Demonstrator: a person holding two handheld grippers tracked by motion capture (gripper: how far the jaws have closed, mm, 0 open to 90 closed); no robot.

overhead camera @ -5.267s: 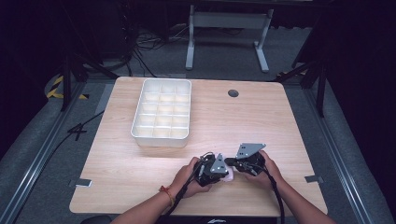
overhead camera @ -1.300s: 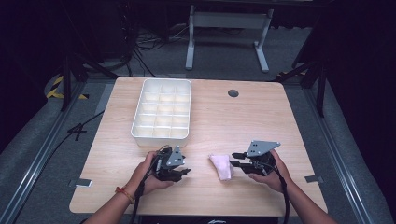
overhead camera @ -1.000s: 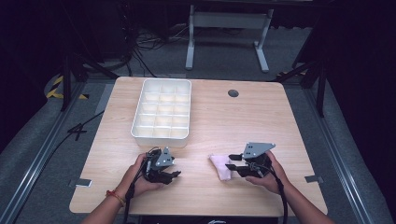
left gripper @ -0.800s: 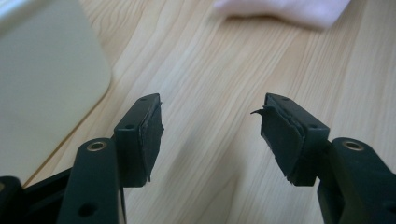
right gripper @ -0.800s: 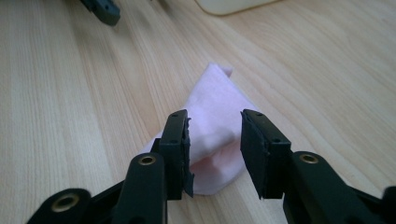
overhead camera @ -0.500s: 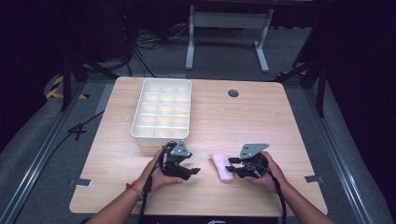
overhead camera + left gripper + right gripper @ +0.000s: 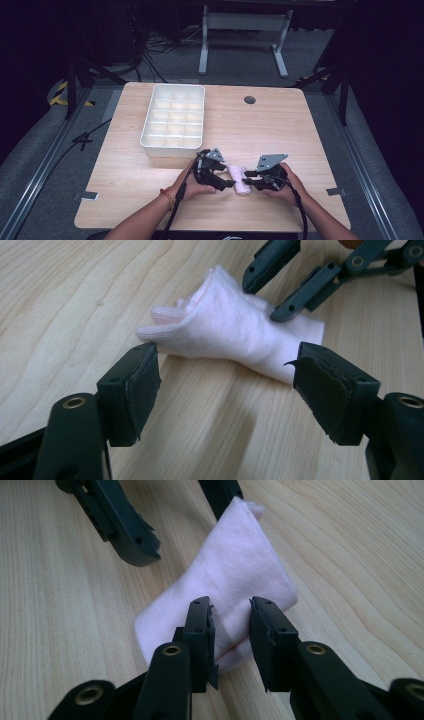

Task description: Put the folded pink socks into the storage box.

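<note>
I can read no text, label, brand, number or sign anywhere here, neither on the pale wooden worktop nor on anything upon it.

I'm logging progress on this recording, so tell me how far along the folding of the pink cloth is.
Done: the pink cloth lies folded into a compact bundle on the table. In hand: the right gripper has narrowed its jaws over the cloth's near end, while the left gripper is open around it. Left: the white compartment tray looks empty, nothing stowed yet.

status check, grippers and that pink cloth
Left gripper open, jaws either side of pink cloth. Right gripper narrowly open over its end. Nothing in the way.
</note>
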